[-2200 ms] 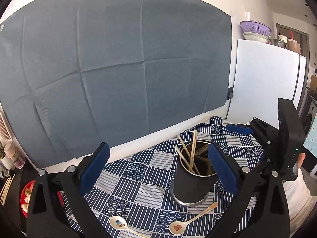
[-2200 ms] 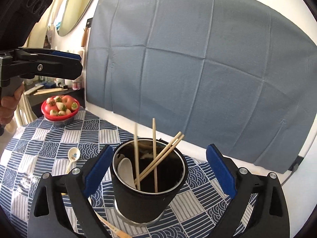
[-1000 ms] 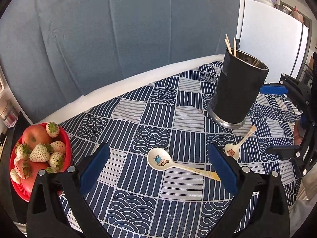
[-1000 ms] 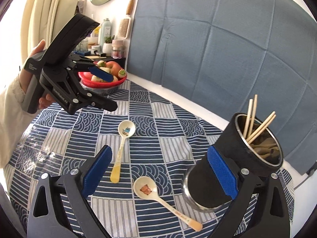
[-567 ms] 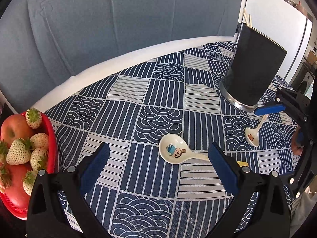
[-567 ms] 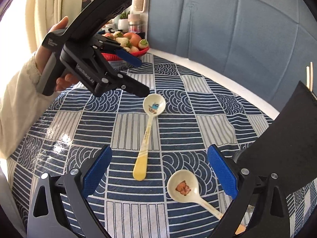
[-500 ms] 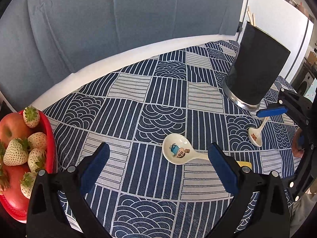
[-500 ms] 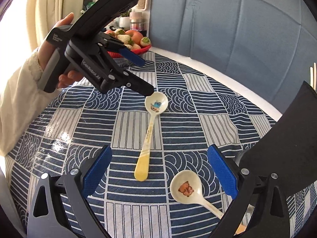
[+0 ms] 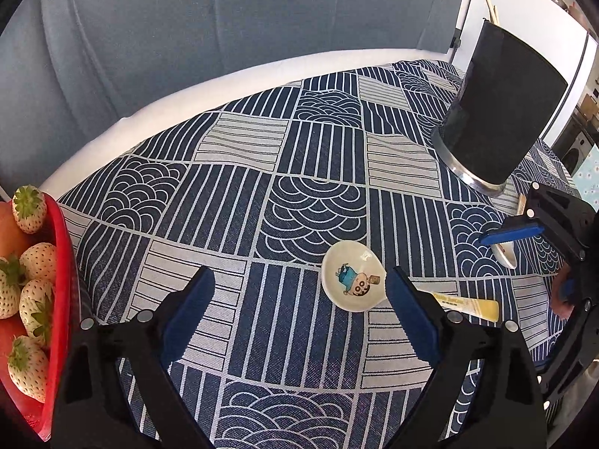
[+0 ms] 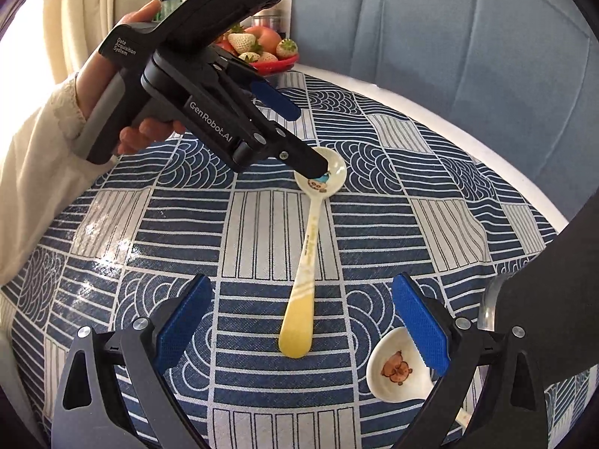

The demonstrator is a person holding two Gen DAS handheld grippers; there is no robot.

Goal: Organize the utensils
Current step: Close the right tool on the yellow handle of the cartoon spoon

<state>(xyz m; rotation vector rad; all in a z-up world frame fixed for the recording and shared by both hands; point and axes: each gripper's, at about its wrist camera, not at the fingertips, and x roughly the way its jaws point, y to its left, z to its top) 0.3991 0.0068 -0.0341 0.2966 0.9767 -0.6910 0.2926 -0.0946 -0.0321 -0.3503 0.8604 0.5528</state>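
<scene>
A white spoon with a cartoon print and a yellow handle end [image 9: 353, 281] [image 10: 309, 247] lies on the blue patterned tablecloth [image 9: 262, 194]. My left gripper [image 9: 299, 310] is open, its jaws low over the spoon's bowl, right fingertip just beside it; it also shows in the right wrist view [image 10: 303, 138]. My right gripper [image 10: 301, 321] is open above the spoon's handle end. A second white spoon with a bear print [image 10: 397, 370] [image 9: 505, 256] lies under the right finger. The black utensil holder [image 9: 498, 119] [image 10: 561, 273] stands at the right.
A red bowl of strawberries and an apple [image 9: 33, 262] [image 10: 262, 50] sits at the table's left edge. A grey cloth [image 9: 187, 30] hangs on the wall behind. A white fridge [image 9: 524, 37] stands behind the holder.
Both grippers have dropped from above the holder towards the tablecloth. The left gripper has closed in on the cartoon spoon's bowl; the right one has moved over its handle.
</scene>
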